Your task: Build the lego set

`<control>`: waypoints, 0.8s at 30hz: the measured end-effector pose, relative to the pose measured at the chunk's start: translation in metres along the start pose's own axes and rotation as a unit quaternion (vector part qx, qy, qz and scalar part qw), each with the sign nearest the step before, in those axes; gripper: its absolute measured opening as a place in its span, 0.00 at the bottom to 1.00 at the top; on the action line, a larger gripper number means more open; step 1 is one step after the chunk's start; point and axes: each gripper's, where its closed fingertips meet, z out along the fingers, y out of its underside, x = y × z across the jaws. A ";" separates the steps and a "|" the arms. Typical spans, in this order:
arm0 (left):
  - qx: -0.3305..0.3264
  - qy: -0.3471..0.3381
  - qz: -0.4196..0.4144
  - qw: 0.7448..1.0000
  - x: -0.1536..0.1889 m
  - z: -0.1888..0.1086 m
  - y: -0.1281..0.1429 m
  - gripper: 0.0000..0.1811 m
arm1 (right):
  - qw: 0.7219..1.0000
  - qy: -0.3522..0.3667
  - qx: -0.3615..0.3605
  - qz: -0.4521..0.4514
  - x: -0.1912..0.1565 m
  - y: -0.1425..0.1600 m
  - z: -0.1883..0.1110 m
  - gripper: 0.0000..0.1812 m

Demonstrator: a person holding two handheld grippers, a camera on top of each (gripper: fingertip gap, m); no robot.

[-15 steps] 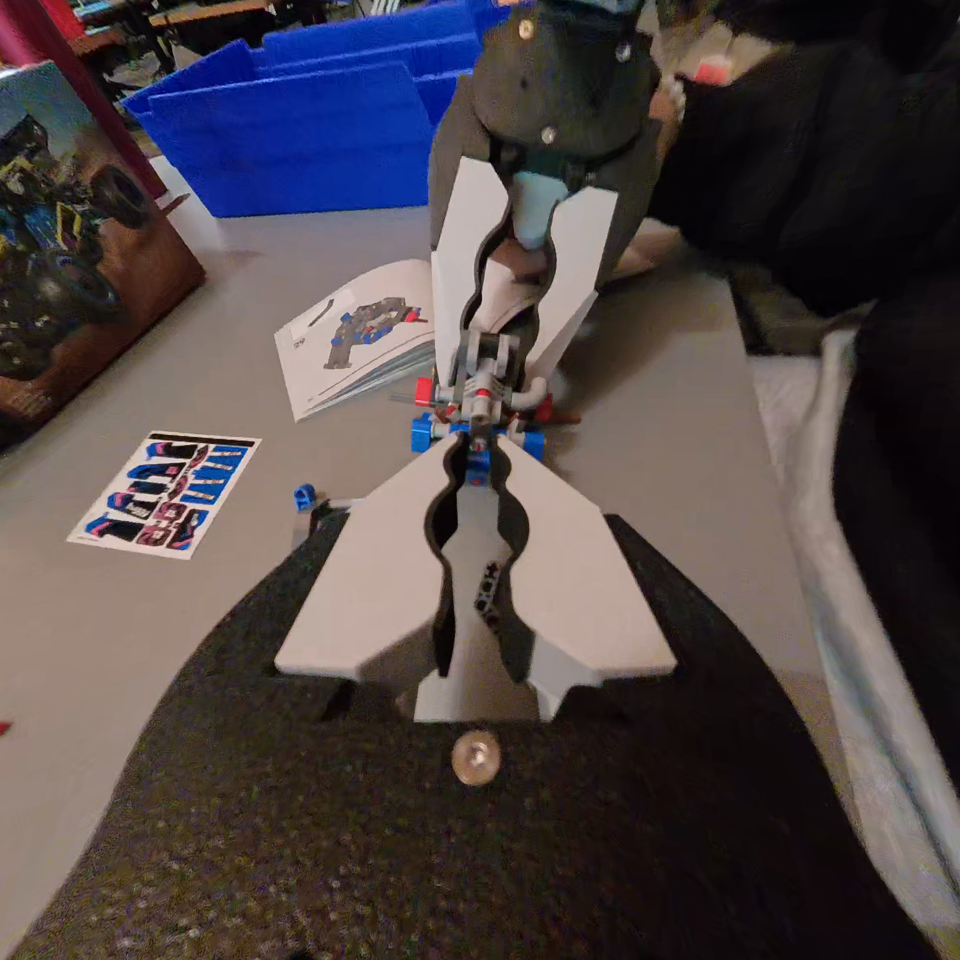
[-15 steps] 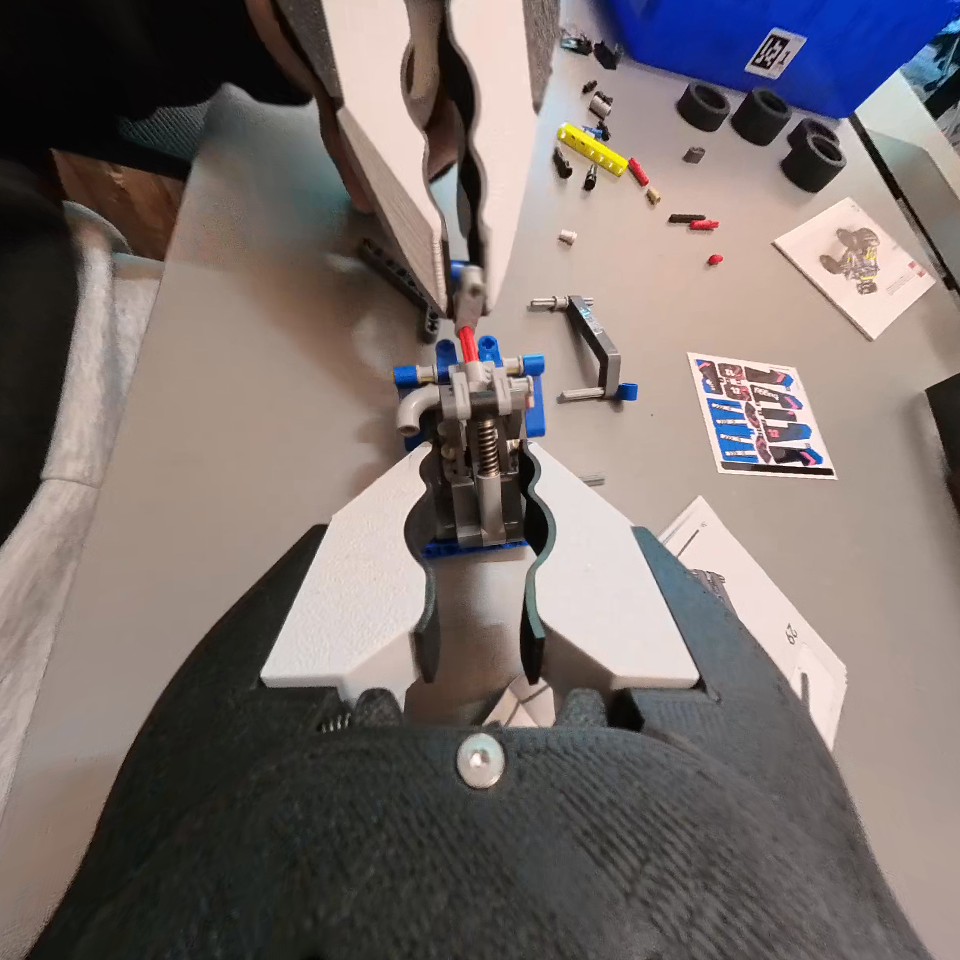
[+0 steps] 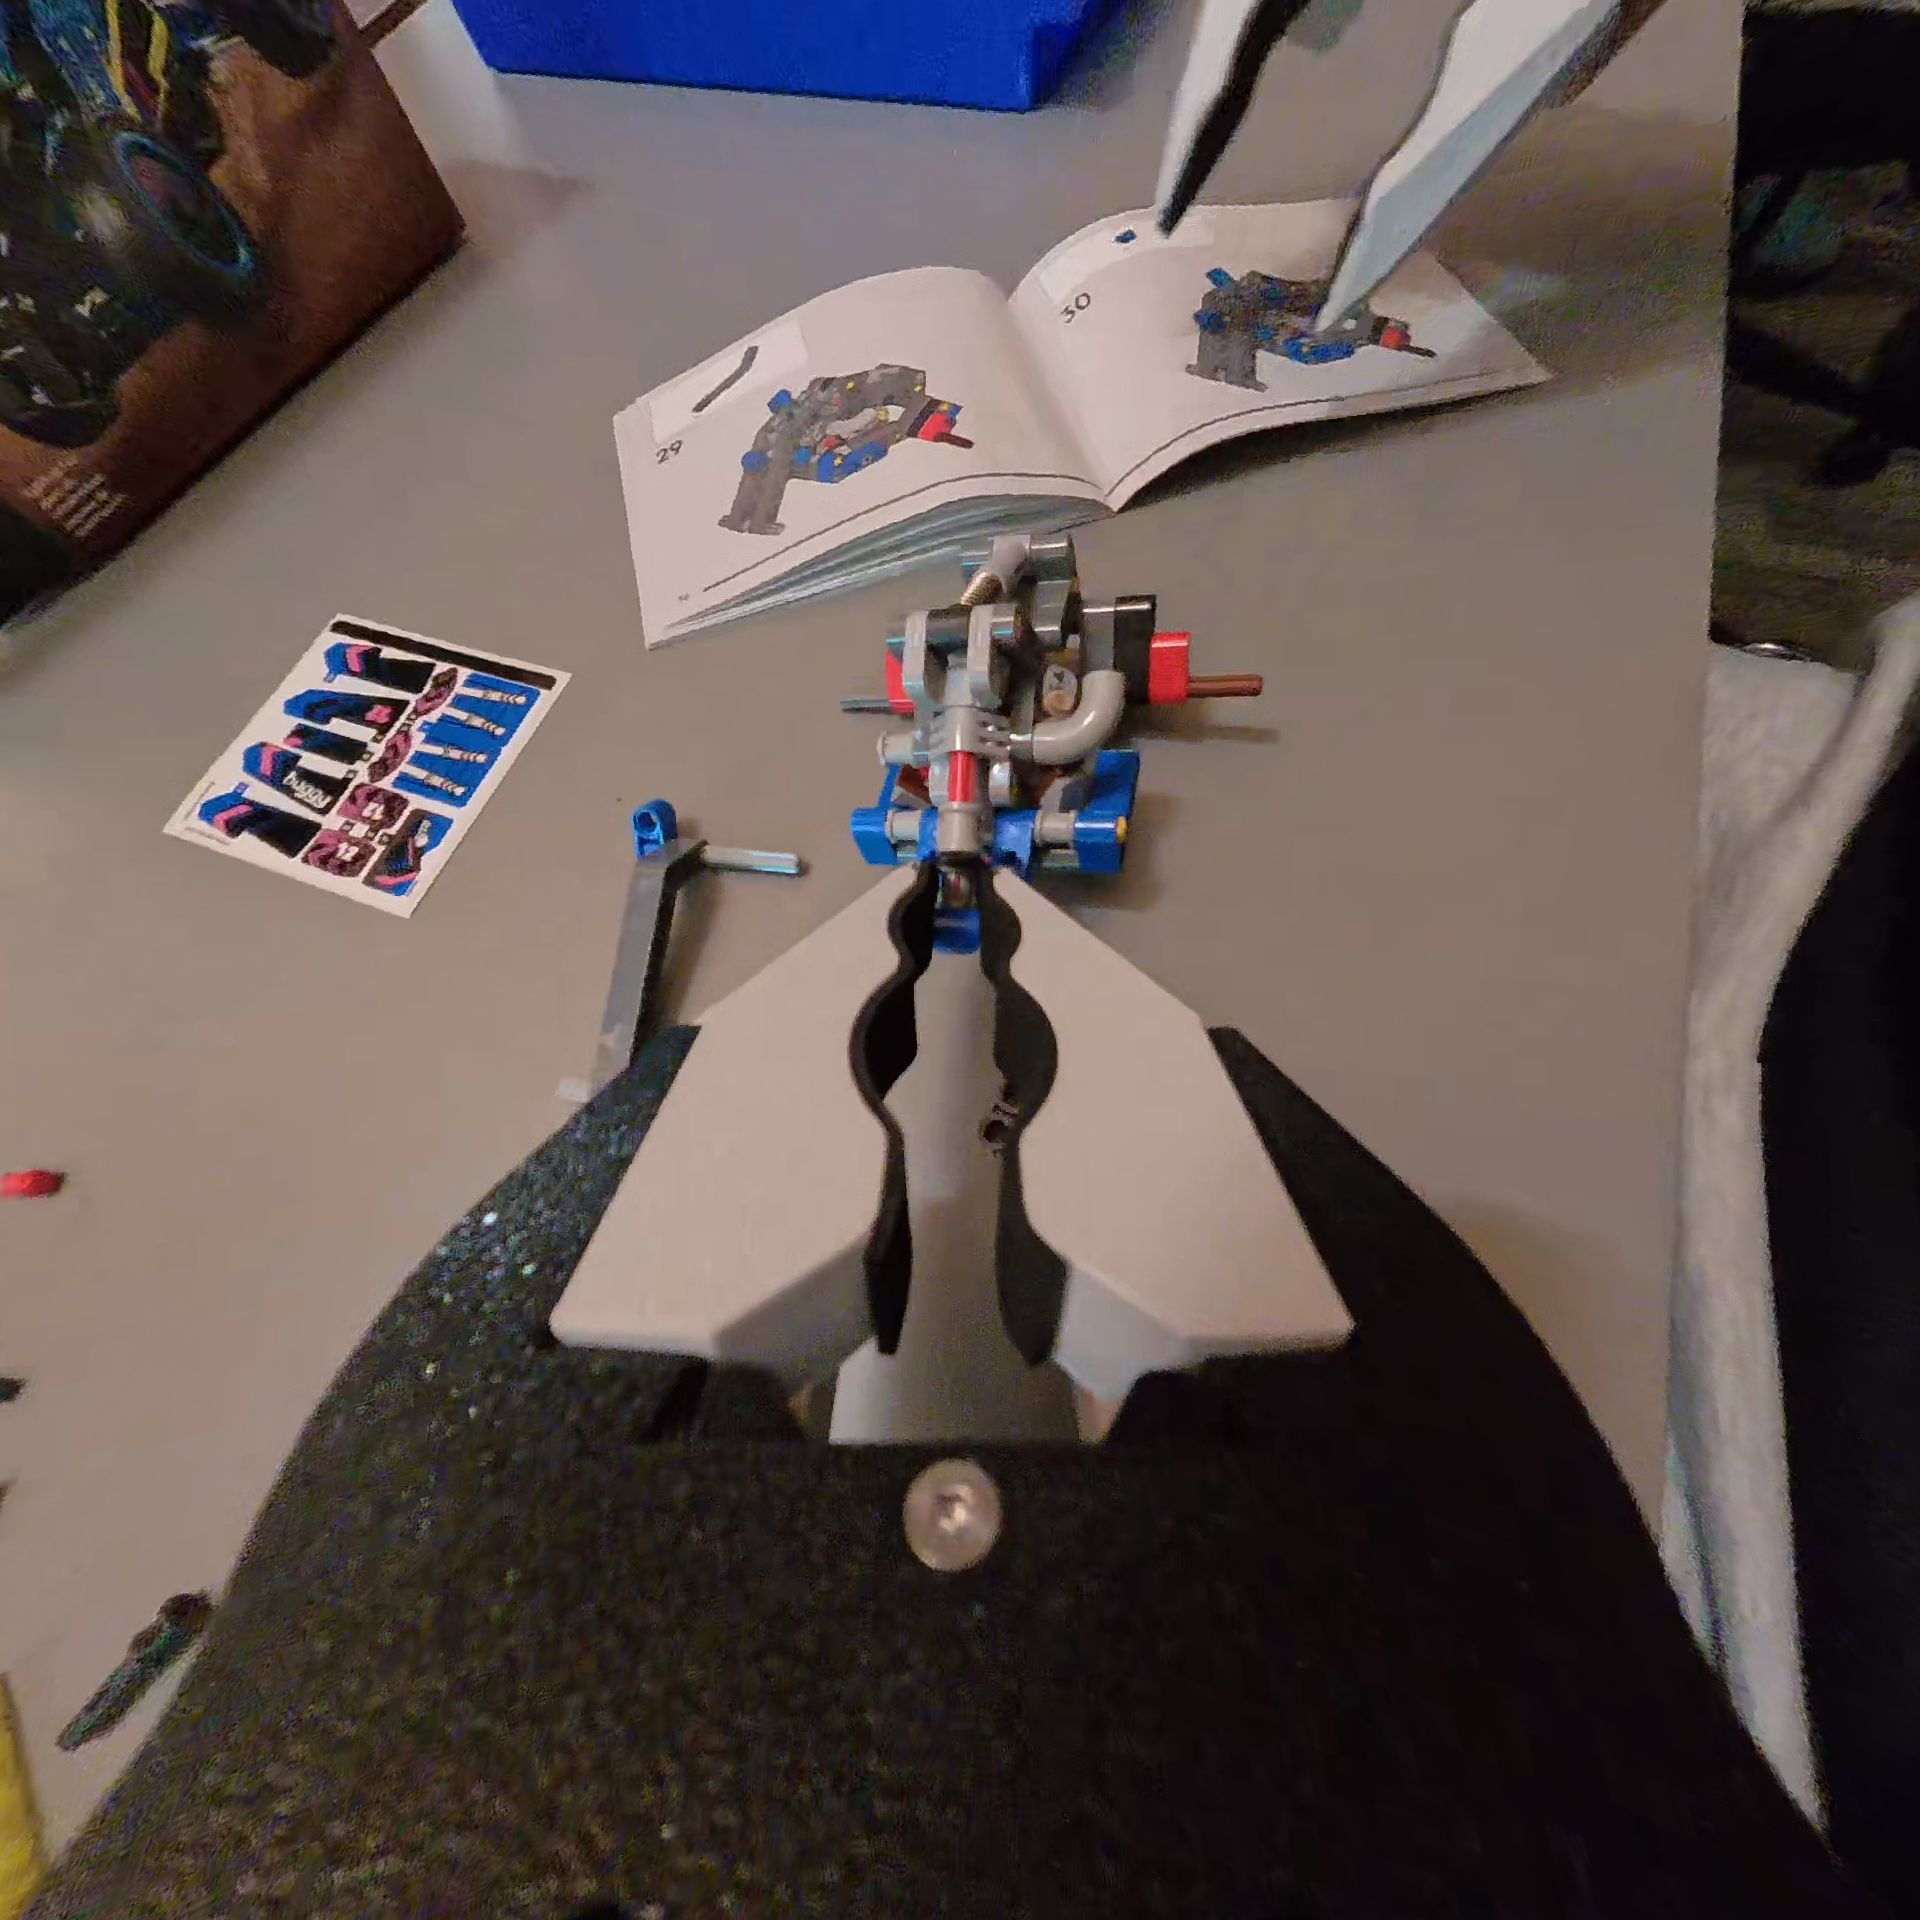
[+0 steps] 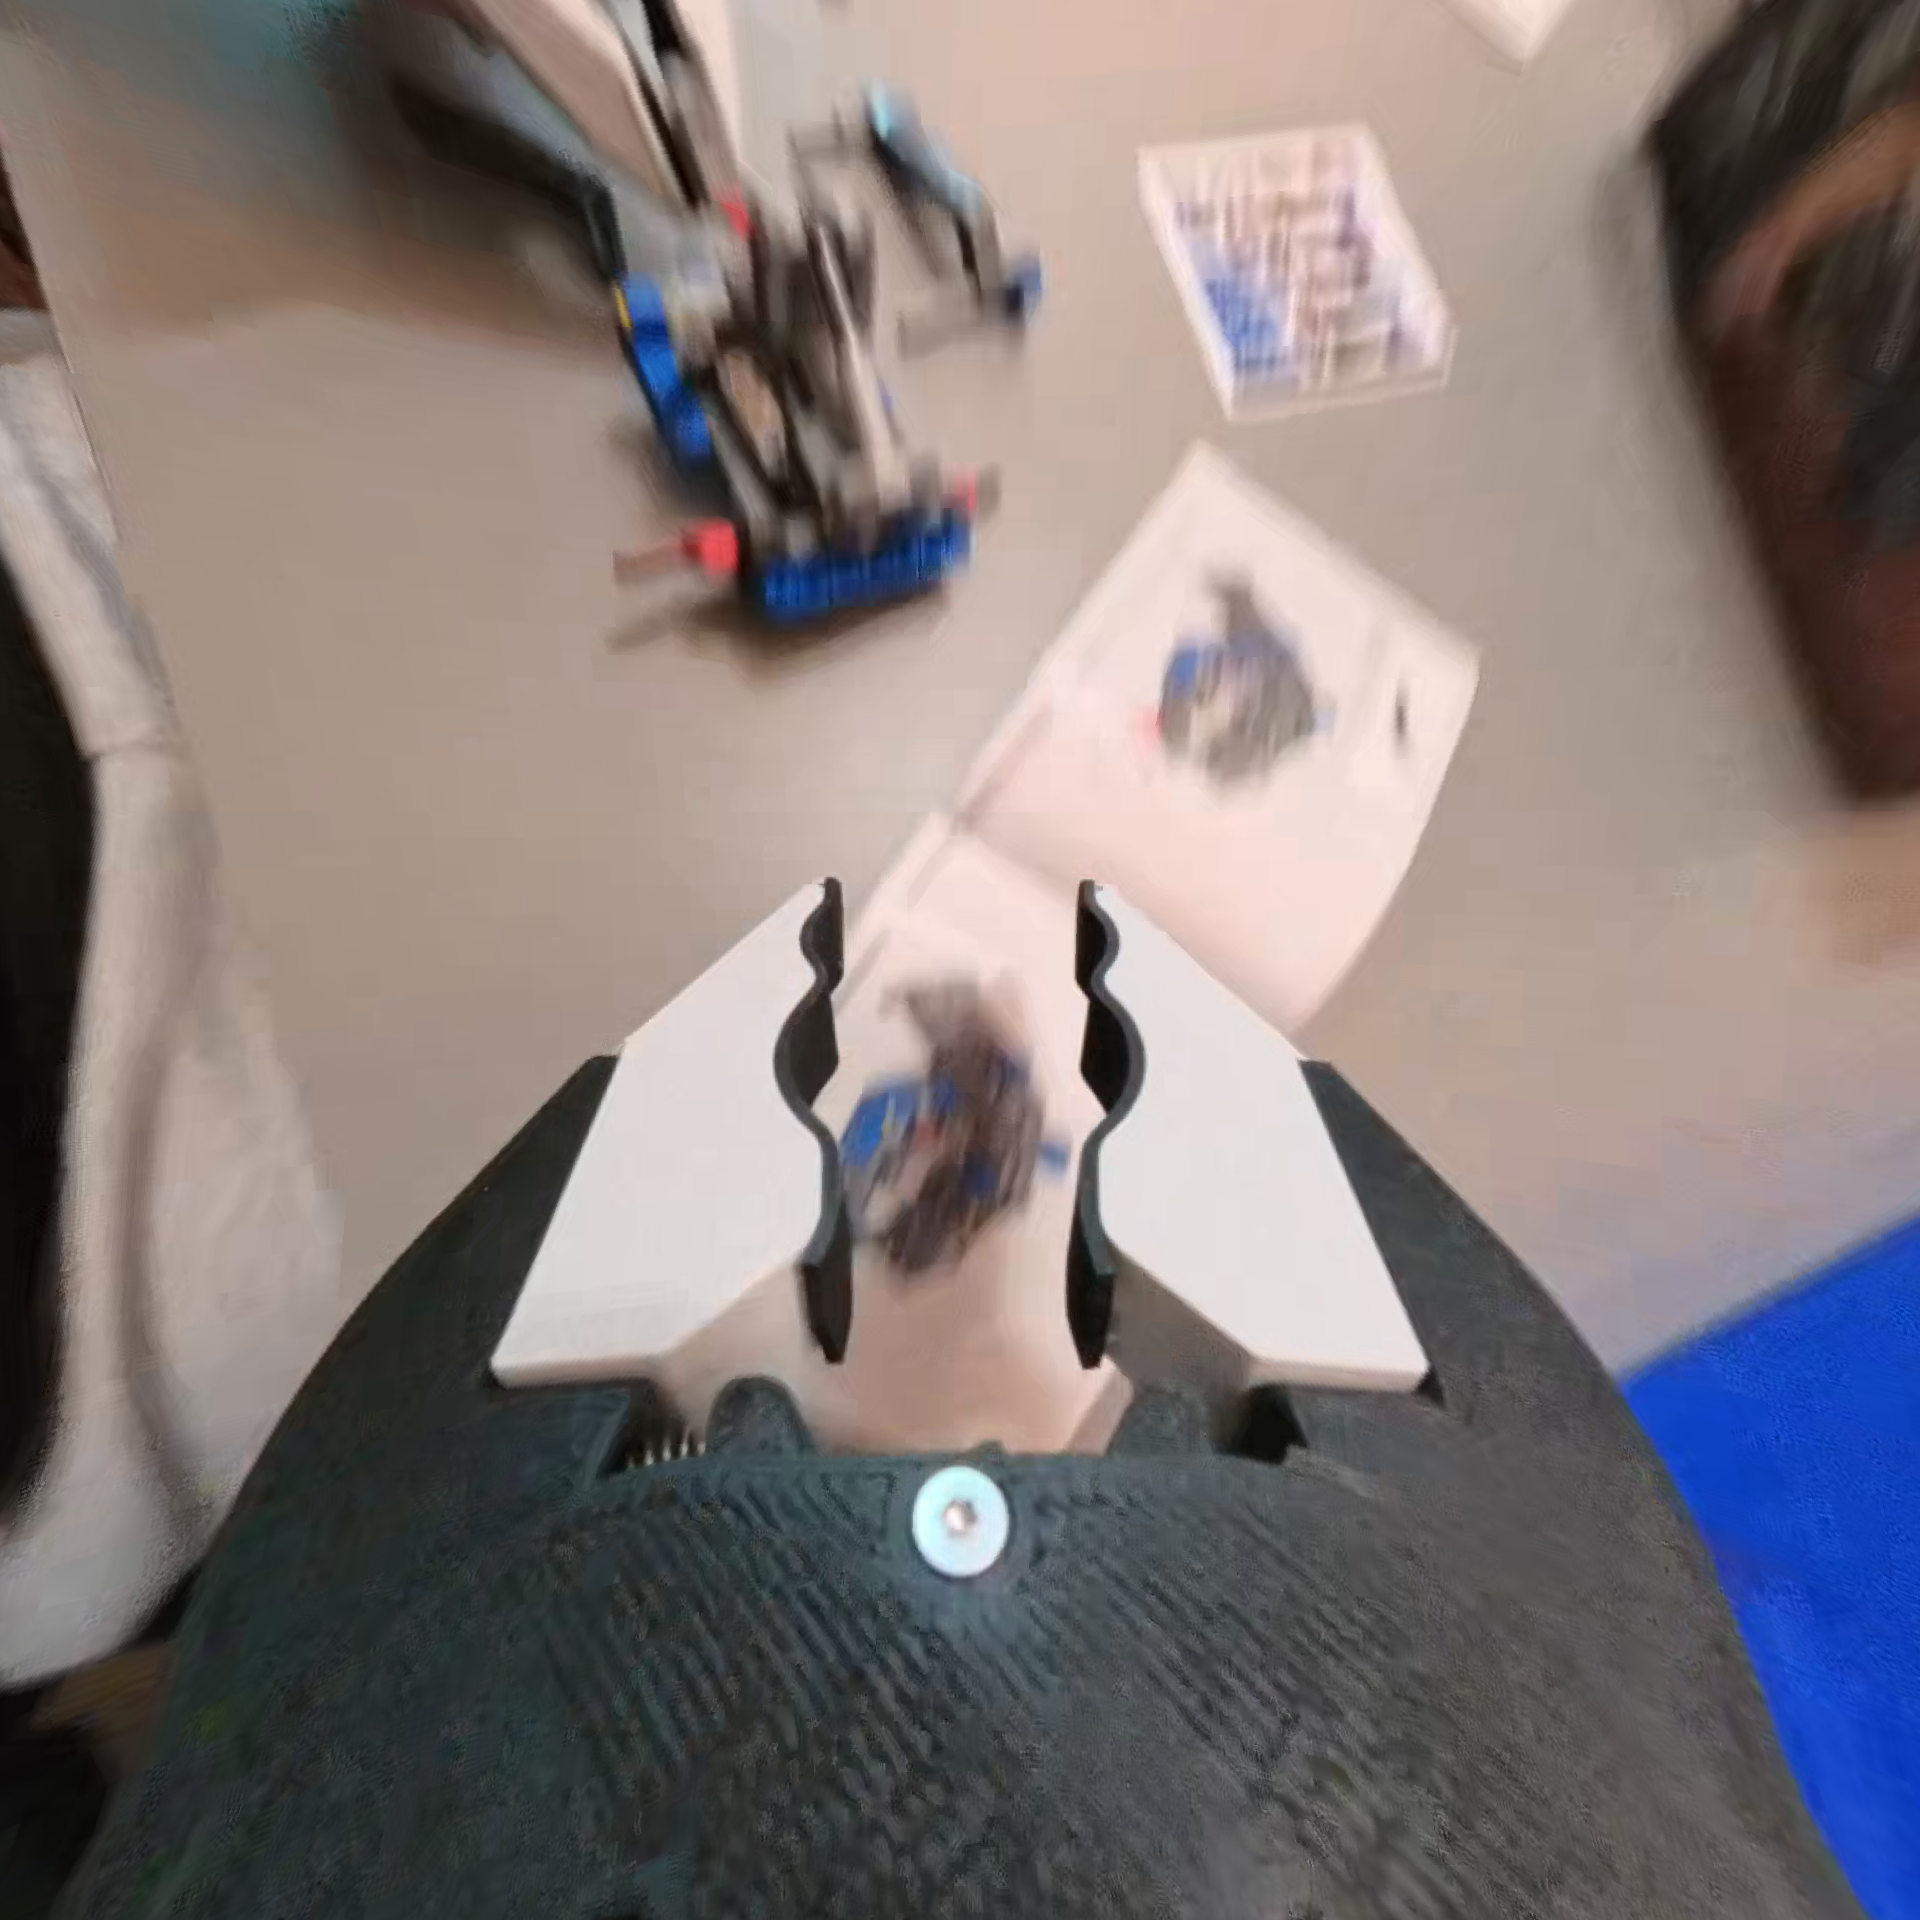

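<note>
Grey-and-blue lego assembly (image 3: 1003, 727) sits mid-desk (image 3: 1403, 935), near the right edge.
Your left hand-held gripper (image 3: 954, 883) pinches its near end; your right hand-held gripper (image 4: 956, 904) hangs spread over the open instruction booklet (image 4: 1226, 727).

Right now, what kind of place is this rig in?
Probably a workshop or lab bench used for hobby building: a grey table with a half-built lego model, an open instruction booklet and a blue storage bin behind.

Grey table (image 3: 1403, 1039) under dim, warm light.
Stretches wide and matte; backed by a blue bin (image 3: 790, 52), flanked at the right edge by pale fabric (image 3: 1766, 1039).
</note>
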 end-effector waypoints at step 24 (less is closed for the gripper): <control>-0.024 0.011 -0.036 0.999 0.030 0.041 -0.016 0.03 | 0.977 0.185 -0.026 0.101 0.017 0.109 -0.046 0.17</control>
